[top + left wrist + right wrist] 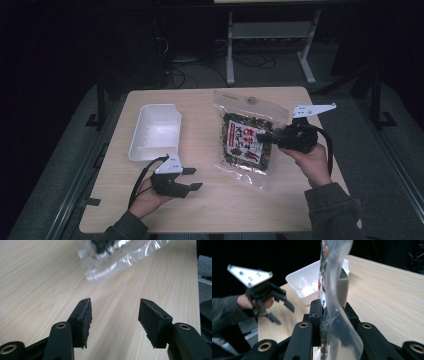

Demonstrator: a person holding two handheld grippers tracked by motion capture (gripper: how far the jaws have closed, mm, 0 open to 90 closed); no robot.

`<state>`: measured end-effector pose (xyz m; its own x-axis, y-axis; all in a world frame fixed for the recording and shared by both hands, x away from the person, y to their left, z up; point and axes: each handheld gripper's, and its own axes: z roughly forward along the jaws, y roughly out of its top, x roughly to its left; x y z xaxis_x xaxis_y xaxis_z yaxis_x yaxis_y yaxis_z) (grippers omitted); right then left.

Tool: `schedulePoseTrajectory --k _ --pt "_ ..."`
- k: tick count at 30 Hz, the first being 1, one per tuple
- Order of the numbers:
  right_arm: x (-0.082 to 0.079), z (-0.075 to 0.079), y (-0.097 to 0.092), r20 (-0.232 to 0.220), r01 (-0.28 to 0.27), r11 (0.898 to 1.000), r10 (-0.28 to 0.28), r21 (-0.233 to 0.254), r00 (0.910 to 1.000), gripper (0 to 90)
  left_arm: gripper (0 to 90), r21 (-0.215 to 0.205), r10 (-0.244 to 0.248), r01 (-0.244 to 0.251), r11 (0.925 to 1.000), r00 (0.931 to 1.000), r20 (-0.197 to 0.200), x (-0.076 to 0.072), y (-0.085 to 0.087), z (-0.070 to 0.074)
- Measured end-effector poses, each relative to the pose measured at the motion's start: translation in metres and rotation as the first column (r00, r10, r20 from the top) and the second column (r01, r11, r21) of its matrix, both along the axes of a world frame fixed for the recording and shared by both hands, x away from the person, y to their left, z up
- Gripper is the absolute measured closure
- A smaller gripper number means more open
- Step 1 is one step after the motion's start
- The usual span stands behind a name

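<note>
Left gripper (pixel 192 179), near-left on the table (pixel 210 210), jaws spread with nothing between them. Right gripper (pixel 267 136) pinches the snack bag (pixel 245 137) at its right edge, bag right of the white tray (pixel 155 131).

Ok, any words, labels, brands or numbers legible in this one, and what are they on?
None can be read.
Clear plastic snack bag: its red and white label carries large red characters, too blurred to read.
White rectangular plastic tray: no markings.
Light wooden table: no markings.
</note>
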<state>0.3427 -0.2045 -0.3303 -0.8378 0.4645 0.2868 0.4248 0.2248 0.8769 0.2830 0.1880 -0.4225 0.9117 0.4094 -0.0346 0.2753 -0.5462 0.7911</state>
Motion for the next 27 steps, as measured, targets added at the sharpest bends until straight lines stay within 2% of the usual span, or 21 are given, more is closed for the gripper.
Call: schedulePoseTrajectory --k 7,8,11,18,20,24,27 --pt "0.006 0.009 0.013 0.012 0.066 0.998 -0.066 0.010 0.9978 74.5 39.5 0.022 0.016 -0.017 0.9996 0.9997 0.016 -0.006 0.011 -0.002" --pt "0.007 0.010 0.018 0.018 0.090 0.996 -0.090 0.001 0.9958 74.5 38.7 0.022 0.020 -0.020 0.9996 0.9996 0.019 -0.007 0.015 -0.003" --pt "0.011 0.011 0.024 0.025 0.116 0.993 -0.116 -0.013 0.9930 74.5 37.2 0.028 0.027 -0.028 0.9992 0.9995 0.018 -0.009 0.019 -0.004" --pt "0.016 0.012 0.033 0.030 0.150 0.989 -0.150 -0.008 0.9883 74.5 34.0 0.046 0.042 -0.043 0.9980 0.9988 0.027 -0.012 0.025 -0.006" --pt "0.016 0.012 0.035 0.036 0.164 0.986 -0.163 -0.004 0.9859 74.5 31.0 0.043 0.044 -0.045 0.9981 0.9986 0.029 -0.013 0.026 -0.006" --pt "0.018 0.016 0.042 0.055 0.213 0.977 -0.213 0.007 0.9755 74.5 27.2 0.079 0.051 -0.054 0.9954 0.9978 0.042 -0.016 0.026 -0.008" --pt "0.019 0.021 0.047 0.065 0.233 0.972 -0.234 0.017 0.9701 74.5 25.6 0.088 0.053 -0.057 0.9945 0.9976 0.044 -0.018 0.027 -0.009"
